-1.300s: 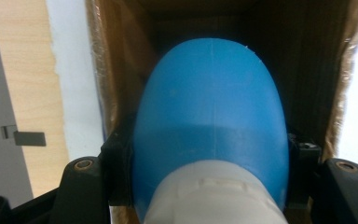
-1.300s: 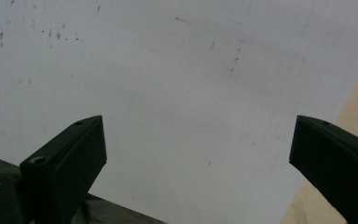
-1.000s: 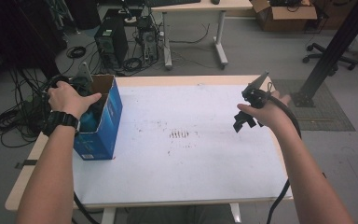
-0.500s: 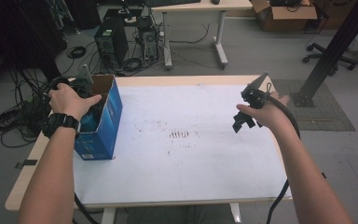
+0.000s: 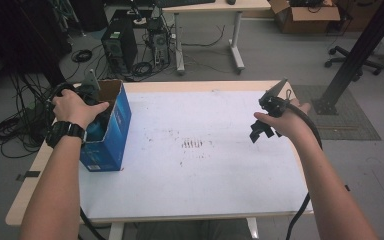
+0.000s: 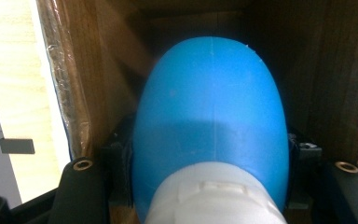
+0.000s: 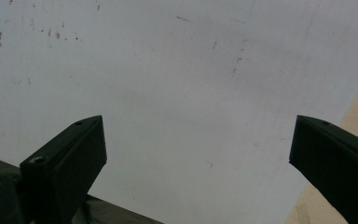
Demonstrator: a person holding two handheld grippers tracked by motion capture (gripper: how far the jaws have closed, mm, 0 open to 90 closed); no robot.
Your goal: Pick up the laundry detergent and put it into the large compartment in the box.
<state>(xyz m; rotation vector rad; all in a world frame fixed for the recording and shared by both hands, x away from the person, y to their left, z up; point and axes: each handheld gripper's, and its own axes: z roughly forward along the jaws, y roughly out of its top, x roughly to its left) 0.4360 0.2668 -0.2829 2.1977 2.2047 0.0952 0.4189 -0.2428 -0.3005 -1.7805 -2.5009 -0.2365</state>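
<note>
One blue cardboard box (image 5: pixel 111 131) is seen at centre-left of the counter (image 5: pixel 195 175); inside it, one smooth blue bottle (image 6: pixel 209 121) — white-capped — is gripped by the left claw (image 6: pixel 209 186). The right claw (image 7: pixel 198 154) — spread wide — is held at the frame's right, empty.

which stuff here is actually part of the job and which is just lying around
In play:
- blue box on the table's left side
- blue object inside it, between the left gripper's jaws
- right gripper, open over the white table

Lying about:
- computer tower on the floor
- cardboard carton
- cables
</note>
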